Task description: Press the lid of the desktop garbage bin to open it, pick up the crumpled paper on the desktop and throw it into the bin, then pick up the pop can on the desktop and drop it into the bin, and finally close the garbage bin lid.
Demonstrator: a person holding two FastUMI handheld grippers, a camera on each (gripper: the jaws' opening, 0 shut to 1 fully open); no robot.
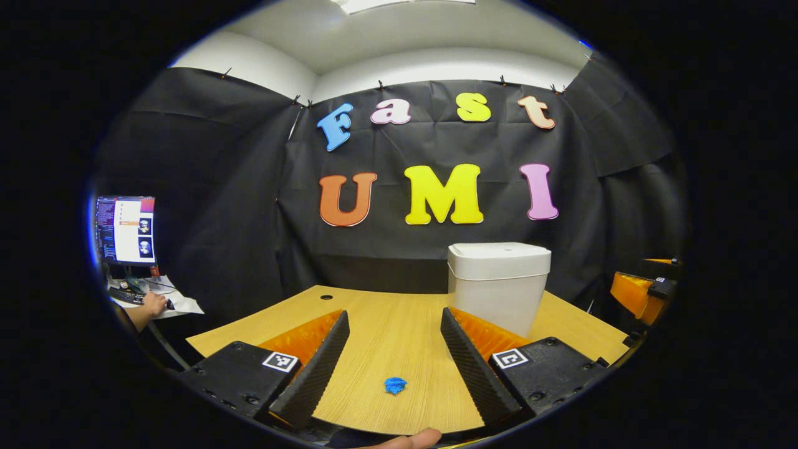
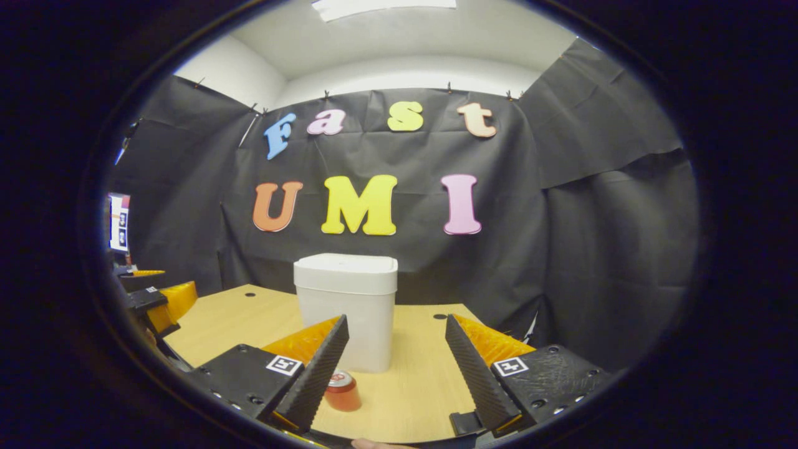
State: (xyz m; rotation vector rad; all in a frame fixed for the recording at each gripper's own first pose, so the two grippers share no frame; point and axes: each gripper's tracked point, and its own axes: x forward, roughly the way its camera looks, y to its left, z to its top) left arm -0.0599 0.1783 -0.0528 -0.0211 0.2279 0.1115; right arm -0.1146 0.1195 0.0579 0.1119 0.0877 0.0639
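A white lidded garbage bin [image 1: 499, 284] stands on the wooden desk [image 1: 386, 330], its lid down; the right gripper view has the bin [image 2: 346, 308] straight ahead. A small blue crumpled paper [image 1: 394, 385] lies on the desk between the fingers of my left gripper [image 1: 393, 368], which is open and holds nothing. A red pop can [image 2: 341, 390] stands upright near the desk's front, just inside the left finger of my right gripper [image 2: 396, 368], which is open too. The other gripper [image 2: 156, 299] shows at the left edge of the right gripper view.
A person's hand [image 1: 153, 304] rests by a keyboard under a lit monitor [image 1: 124, 229] at the far left, off the desk. Cable holes [image 1: 326, 297] sit near the desk's back edge. The right-hand gripper [image 1: 642, 290] hangs at the desk's right end.
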